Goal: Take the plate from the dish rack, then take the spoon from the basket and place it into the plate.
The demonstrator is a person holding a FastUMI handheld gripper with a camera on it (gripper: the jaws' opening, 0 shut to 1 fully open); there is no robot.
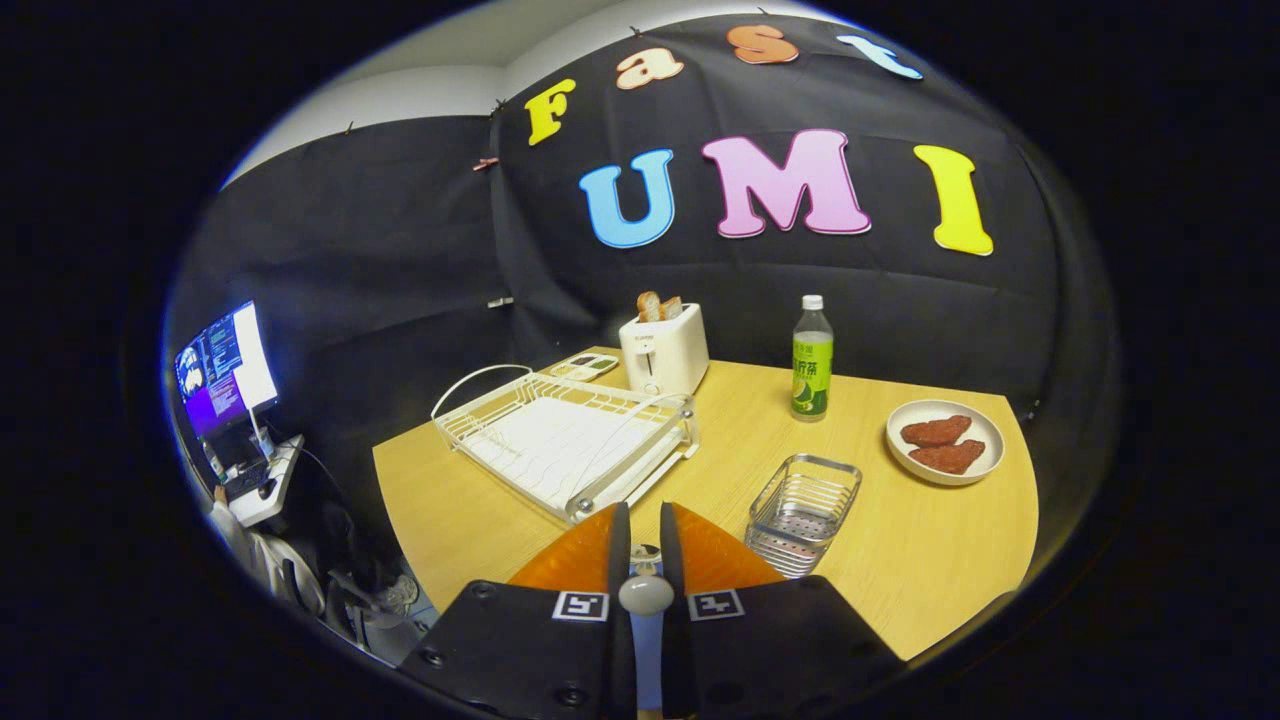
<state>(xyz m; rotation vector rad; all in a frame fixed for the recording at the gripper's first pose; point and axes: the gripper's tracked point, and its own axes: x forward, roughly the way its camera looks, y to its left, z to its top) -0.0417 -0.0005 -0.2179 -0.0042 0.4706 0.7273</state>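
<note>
White dish rack (pixel 566 440) and toaster (pixel 664 349) on a pale wood-grain table (pixel 940 540) — the basket (pixel 803 512) silvery wire. The bottle (pixel 811 362) is green, white-capped — its label too small to tell.

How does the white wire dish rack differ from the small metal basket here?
The white wire dish rack is broad, low and white-coated; the small metal mesh basket is compact, deeper and bare silver. The rack lies beyond the tongs; the basket is beside them. The tongs grip a spoon. Both sit on the wooden table.

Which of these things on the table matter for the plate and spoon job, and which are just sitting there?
Job: dish rack, wire basket, spoon between the shut jaws of the gripper.
Lying about: toaster with bread, green bottle, plate of reddish slices, monitor.
</note>
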